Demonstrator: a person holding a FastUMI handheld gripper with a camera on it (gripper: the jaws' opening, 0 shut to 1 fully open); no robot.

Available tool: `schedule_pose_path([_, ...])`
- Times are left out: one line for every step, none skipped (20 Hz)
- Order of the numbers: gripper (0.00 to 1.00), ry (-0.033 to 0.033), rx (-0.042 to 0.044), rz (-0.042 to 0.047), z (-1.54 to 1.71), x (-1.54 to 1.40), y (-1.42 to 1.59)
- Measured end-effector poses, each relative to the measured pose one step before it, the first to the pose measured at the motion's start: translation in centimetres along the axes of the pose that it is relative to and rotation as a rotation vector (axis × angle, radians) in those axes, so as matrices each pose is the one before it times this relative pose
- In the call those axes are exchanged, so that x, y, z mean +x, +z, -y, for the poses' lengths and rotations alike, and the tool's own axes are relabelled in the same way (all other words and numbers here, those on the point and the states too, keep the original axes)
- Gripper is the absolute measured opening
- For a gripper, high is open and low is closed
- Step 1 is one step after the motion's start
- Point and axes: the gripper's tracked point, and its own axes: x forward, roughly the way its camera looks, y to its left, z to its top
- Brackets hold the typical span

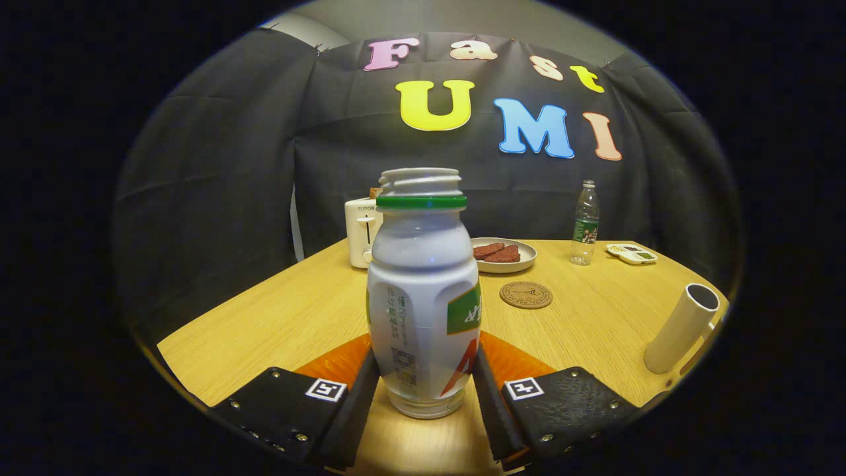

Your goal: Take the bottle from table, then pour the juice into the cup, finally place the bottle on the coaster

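Observation:
A white juice bottle (422, 291) with a green neck ring and no cap stands upright between my fingers. My gripper (423, 373) is shut on it, one finger pressing each side of its lower body. I cannot tell whether its base rests on the wooden table (277, 317) or hangs just above it. Beyond the bottle and slightly right lies a round brown coaster (525, 295). A tall white cup (684, 327) stands farther right, near the table's right edge.
At the table's back are a white toaster (362, 231), a plate of reddish slices (505, 254), a clear water bottle (585, 223) and a small white dish (632, 253). Black cloth walls the booth behind.

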Motion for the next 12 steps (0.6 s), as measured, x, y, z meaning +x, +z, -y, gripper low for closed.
schedule_pose_path([0.73, 0.01987, -0.00198, -0.00494, -0.41, -0.152, 0.187])
schedule_pose_path([0.7, 0.00186, -0.01277, 0.00275, -0.095, -0.099, 0.372])
schedule_pose_path([0.7, -0.00163, -0.00643, -0.00133, 0.132, -0.108, 0.338])
schedule_pose_path([0.7, 0.0021, 0.00577, -0.00072, 0.126, 0.025, 0.088])
schedule_pose_path([0.7, -0.00467, 0.01136, 0.00122, 0.184, -0.084, 0.302])
schedule_pose_path([0.7, 0.00076, 0.01738, 0.00604, 0.16, -0.059, 0.385])
schedule_pose_path([0.7, -0.00219, 0.01753, 0.01148, 0.219, -0.163, 0.664])
schedule_pose_path([0.7, 0.01004, 0.02662, 0.00769, -0.033, -0.119, 0.538])
schedule_pose_path([0.7, 0.00233, 0.01883, 0.00656, 0.129, -0.07, 0.503])
schedule_pose_path([0.7, -0.00203, 0.01821, 0.00443, 0.333, -0.099, 0.496])
schedule_pose_path([0.7, -0.00827, 0.01555, 0.00228, 0.476, -0.199, 0.496])
schedule_pose_path([0.7, -0.00884, 0.01617, 0.00681, 0.472, -0.153, 0.485])
